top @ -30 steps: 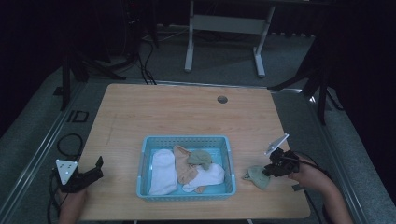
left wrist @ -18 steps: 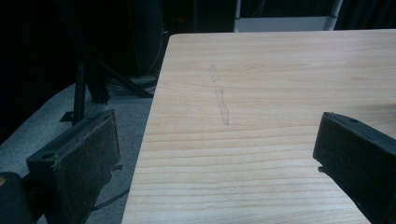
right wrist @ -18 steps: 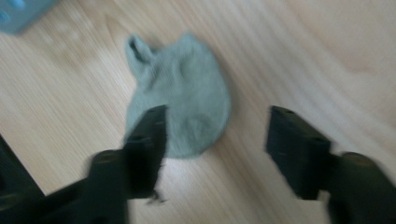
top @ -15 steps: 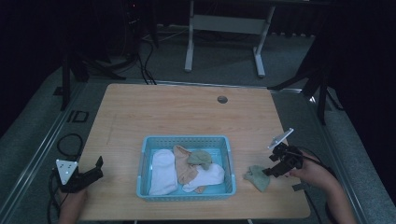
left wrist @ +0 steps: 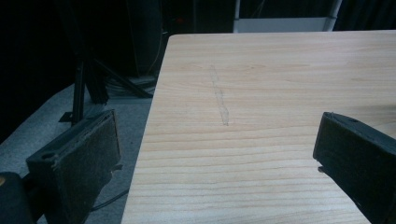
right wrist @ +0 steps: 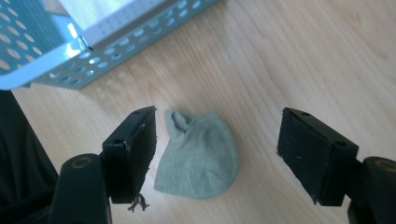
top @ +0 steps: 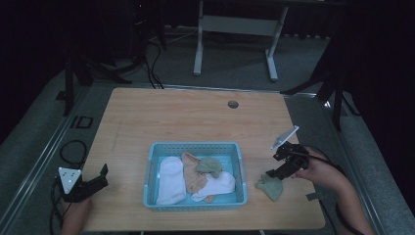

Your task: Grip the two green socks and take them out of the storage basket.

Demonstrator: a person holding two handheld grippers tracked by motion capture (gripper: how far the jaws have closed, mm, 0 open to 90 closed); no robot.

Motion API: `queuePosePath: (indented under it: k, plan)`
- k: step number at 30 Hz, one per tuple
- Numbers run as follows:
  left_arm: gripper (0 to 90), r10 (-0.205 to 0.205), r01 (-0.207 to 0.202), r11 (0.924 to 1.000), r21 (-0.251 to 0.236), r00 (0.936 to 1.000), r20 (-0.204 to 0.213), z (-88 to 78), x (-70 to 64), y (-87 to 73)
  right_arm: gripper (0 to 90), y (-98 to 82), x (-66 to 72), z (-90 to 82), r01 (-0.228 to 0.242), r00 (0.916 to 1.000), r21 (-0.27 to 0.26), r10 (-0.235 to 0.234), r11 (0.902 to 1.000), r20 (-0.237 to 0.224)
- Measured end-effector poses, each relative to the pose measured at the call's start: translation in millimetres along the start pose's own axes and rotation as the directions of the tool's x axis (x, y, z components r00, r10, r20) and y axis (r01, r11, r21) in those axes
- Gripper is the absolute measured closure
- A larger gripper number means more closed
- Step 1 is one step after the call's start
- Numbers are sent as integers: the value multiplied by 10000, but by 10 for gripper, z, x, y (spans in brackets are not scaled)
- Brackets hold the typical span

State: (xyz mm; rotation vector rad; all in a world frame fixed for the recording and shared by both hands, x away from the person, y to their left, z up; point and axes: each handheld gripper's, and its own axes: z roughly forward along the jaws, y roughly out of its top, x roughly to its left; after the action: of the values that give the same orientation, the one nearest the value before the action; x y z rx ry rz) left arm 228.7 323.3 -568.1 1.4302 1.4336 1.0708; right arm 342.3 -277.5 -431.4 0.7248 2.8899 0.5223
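Observation:
A small grey-green sock (top: pixel 269 186) (right wrist: pixel 198 154) lies crumpled on the wooden table (top: pixel 195 115), just right of the blue basket (top: pixel 195 145). My right gripper (top: pixel 274 165) (right wrist: pixel 218 119) hovers above the sock with its jaws wide apart. They have just been opening, and the sock lies on the wood below, free of the pads. At the table's front left corner my left gripper (top: pixel 103 176) (left wrist: pixel 219 135) stands open over bare wood, with nothing between its pads.
The perforated basket (right wrist: pixel 116 42) holds a white sock (top: pixel 171 178), a peach one (top: pixel 193 174), another grey-green one (top: pixel 210 166) and a second white one (top: pixel 220 183). A cable hole (top: pixel 233 104) sits at the table's far edge. A desk frame (top: pixel 235 24) stands behind.
The right gripper opened and let go of the grey-green sock, then rose a little away from it. The sock now rests on the table. The left gripper has not moved.

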Motion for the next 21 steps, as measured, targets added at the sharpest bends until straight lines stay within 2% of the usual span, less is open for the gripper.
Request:
queuePosePath:
  k: [1,7,12,14,21]
  plan:
    - [4,1,-1,10000,0,10000,4,0,0,0,278,83,35,12,262,9997,27,-262,9997,36]
    - [4,-14,14,10000,2,10000,18,0,3,0,280,280,119,25,806,9966,-132,-808,9967,-154]
    - [3,-10,10,10000,-1,10000,16,-1,3,0,289,484,201,19,1389,9895,-138,-1393,9902,-382]
    - [4,-13,13,10000,3,10000,20,-1,3,0,279,558,228,3,1480,9874,-229,-1490,9887,-531]
    - [4,-15,15,10000,1,10000,25,-1,4,0,272,767,324,26,2104,9760,-302,-2117,9772,-513]
